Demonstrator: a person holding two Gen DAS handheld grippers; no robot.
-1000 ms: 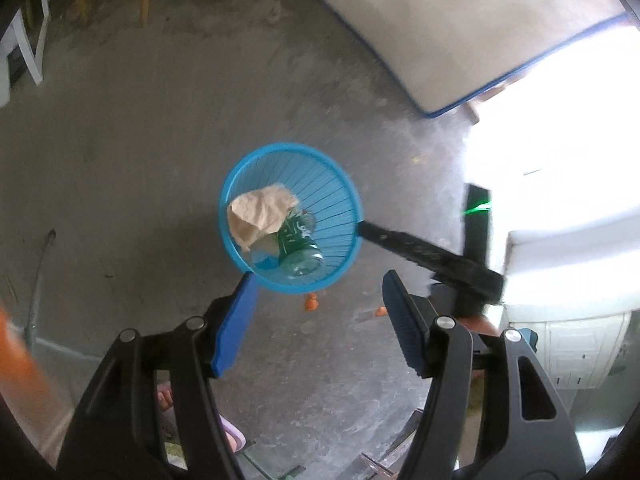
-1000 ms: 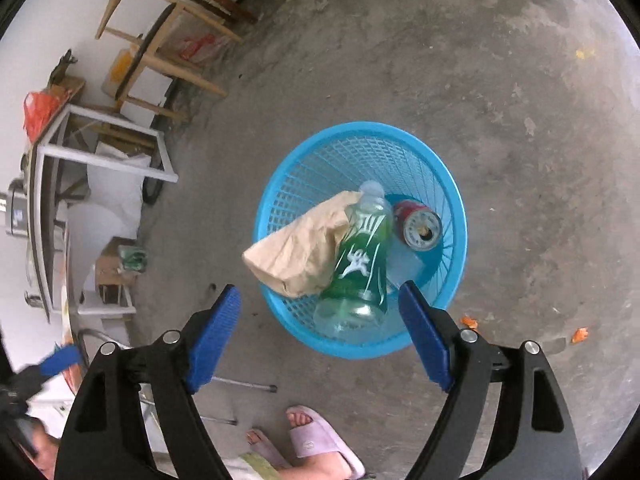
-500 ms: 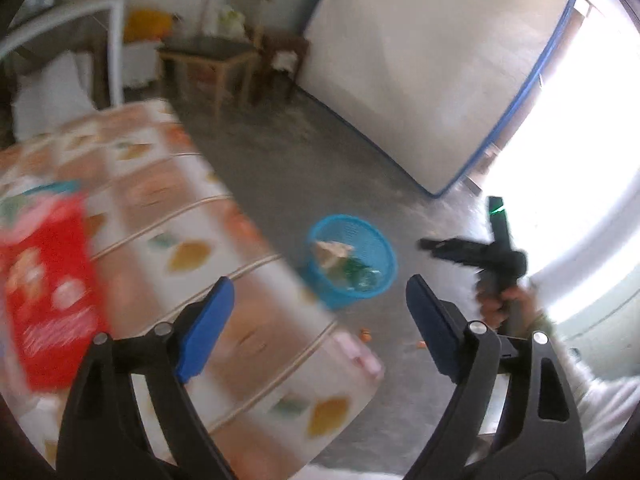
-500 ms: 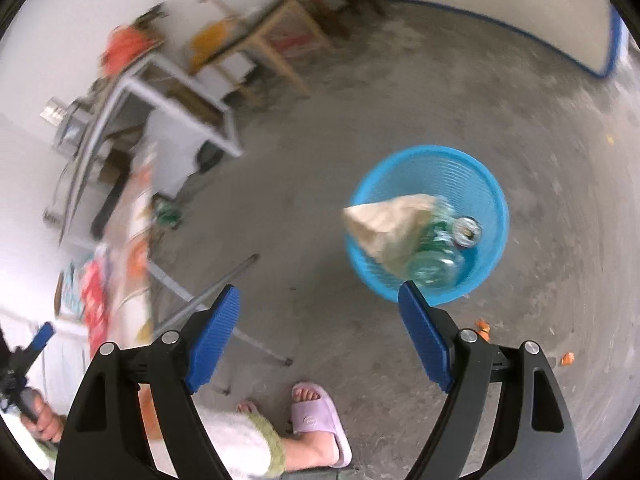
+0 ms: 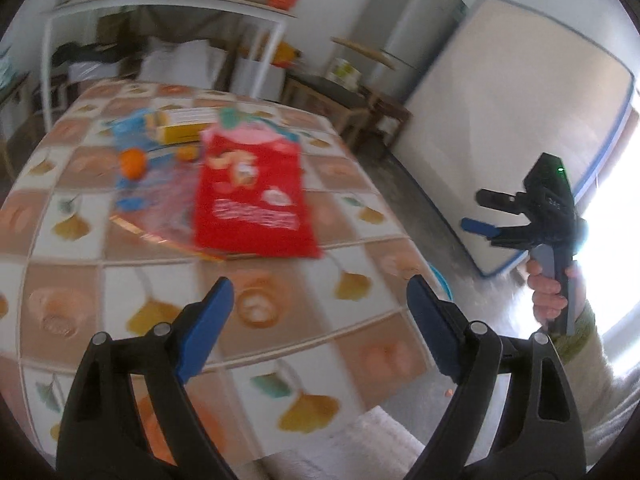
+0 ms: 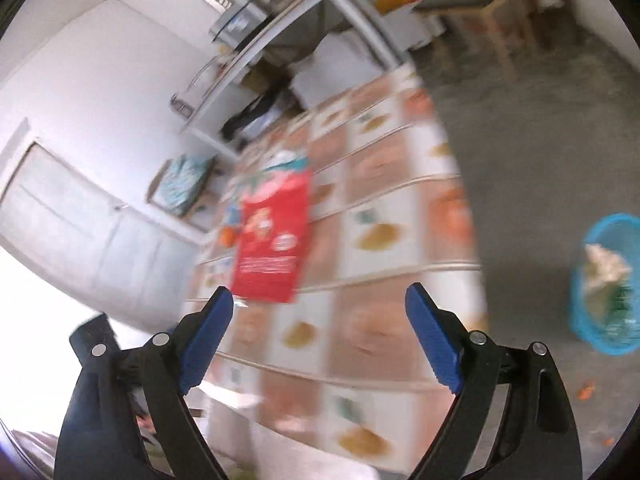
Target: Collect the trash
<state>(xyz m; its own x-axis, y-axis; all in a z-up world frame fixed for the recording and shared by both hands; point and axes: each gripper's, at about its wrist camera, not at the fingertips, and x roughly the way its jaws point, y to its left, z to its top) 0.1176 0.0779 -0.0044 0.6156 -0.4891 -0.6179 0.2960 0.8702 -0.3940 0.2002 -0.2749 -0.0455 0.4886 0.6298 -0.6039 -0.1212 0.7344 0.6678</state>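
A red snack bag (image 5: 252,200) lies flat on the table with the leaf-patterned cloth (image 5: 72,224), beyond my left gripper (image 5: 320,308), which is open and holds nothing. An orange (image 5: 134,164), a yellow box (image 5: 184,128) and blue wrappers lie behind the bag. My right gripper (image 6: 320,316) hovers over the table's near part with its jaws opening and nothing between them. From there the red bag (image 6: 276,240) lies ahead to the left. The blue basket (image 6: 608,284) on the floor at the right holds crumpled paper and a green bottle. The right gripper (image 5: 480,212) shows in a hand at the right.
A white shelf frame (image 5: 168,4) with clutter stands behind the table. A small wooden table (image 5: 340,96), a grey fridge (image 5: 408,24) and a leaning mattress (image 5: 512,128) stand to the right. Orange scraps (image 6: 586,392) lie on the concrete floor near the basket.
Both views have swung up from the blue basket on the floor to the table with the red bag. The left jaws stand wider than a second ago.
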